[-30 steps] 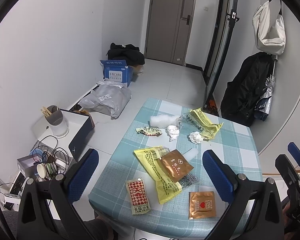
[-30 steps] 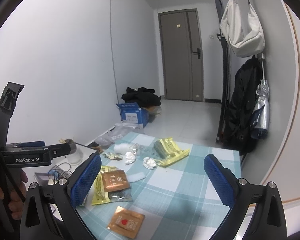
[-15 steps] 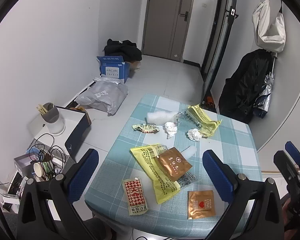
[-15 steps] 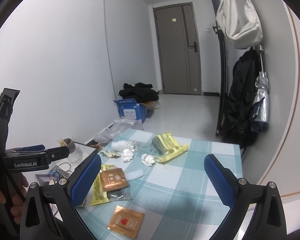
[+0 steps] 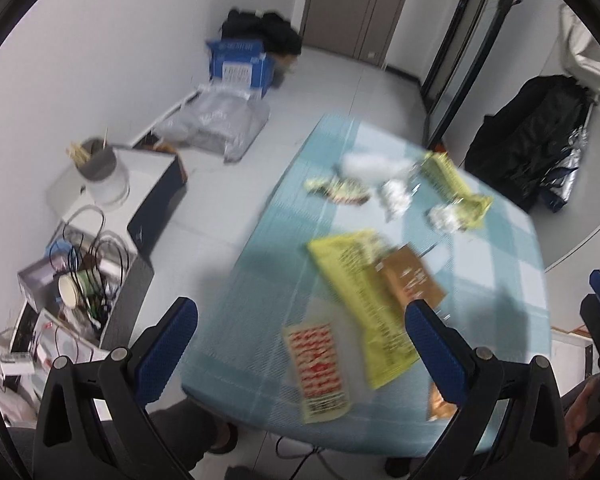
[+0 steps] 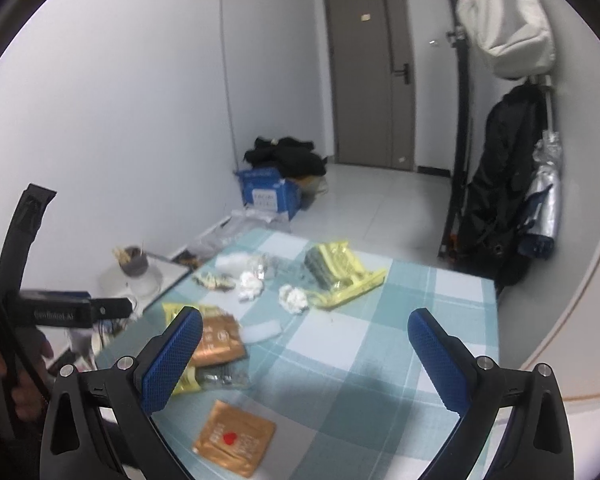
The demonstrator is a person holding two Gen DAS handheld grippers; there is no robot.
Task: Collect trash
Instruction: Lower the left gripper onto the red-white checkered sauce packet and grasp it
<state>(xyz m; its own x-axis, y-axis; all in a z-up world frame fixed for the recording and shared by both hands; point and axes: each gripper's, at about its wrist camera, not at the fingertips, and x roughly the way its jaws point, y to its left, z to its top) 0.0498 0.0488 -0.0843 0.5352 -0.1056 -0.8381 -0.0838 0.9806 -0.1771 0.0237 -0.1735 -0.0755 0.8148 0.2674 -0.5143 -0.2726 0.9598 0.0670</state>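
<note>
the left claw hangs over the near edge of the table with its blue pads spread wide and nothing between them. directly ahead of it, in the gap between the pads, lies a red-and-white sachet, flat on the checked cloth. just beyond that and toward the right pad sits a long yellow wrapper, with a brown packet lying on its far right part. the right pad covers part of an orange packet at the near edge. this view is smeared by motion, so the print on the wrappers cannot be read.

farther ahead of the left claw, well apart from it, are two crumpled white tissues, a small striped candy wrapper, a clear plastic piece and a second yellow wrapper.

the right claw is also held wide apart and empty, above the table. the orange packet with a red heart lies just below and inside its left pad. the brown packet and yellow wrapper sit partly behind that left pad. straight ahead, beyond the pads, lie the tissues and the far yellow wrapper. at the left edge of this view a hand grips the other tool's handle.
</note>
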